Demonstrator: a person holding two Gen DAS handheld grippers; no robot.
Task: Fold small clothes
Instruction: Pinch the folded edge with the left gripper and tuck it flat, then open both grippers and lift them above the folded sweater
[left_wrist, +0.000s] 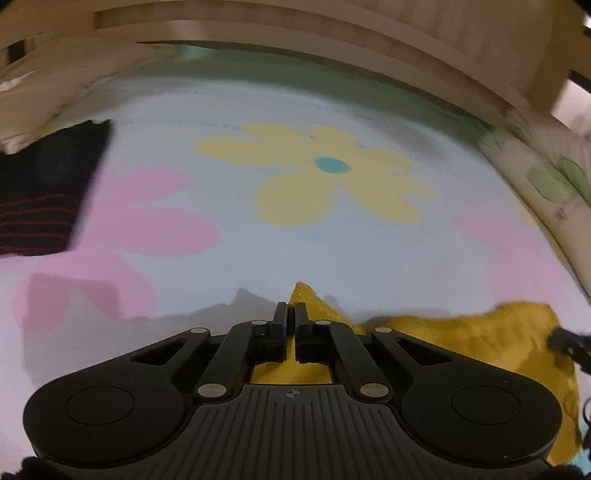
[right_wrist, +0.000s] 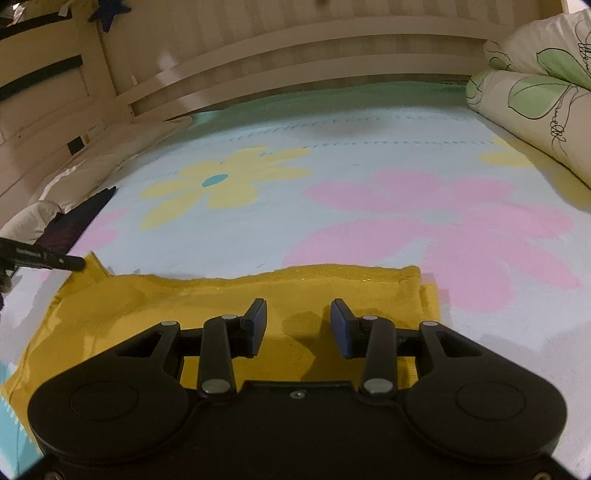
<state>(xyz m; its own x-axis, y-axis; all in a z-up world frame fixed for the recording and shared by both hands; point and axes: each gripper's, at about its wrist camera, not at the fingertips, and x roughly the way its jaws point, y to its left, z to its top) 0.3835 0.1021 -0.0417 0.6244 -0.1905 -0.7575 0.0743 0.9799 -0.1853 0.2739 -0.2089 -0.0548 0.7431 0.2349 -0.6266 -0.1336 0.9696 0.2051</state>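
A mustard-yellow small garment lies spread on a flowered bedspread. My left gripper is shut, and the garment's left corner pokes up from between its fingertips. In the right wrist view that gripper reaches in from the left edge and meets the same raised corner. My right gripper hovers over the garment's right half with its jaws open and nothing between the blue pads. The left wrist view shows the garment stretching right, with the right gripper's tip at its far end.
A dark garment with red stripes lies folded at the left side of the bedspread. A rolled duvet with green leaves lines the right side. A wooden bed frame runs along the back.
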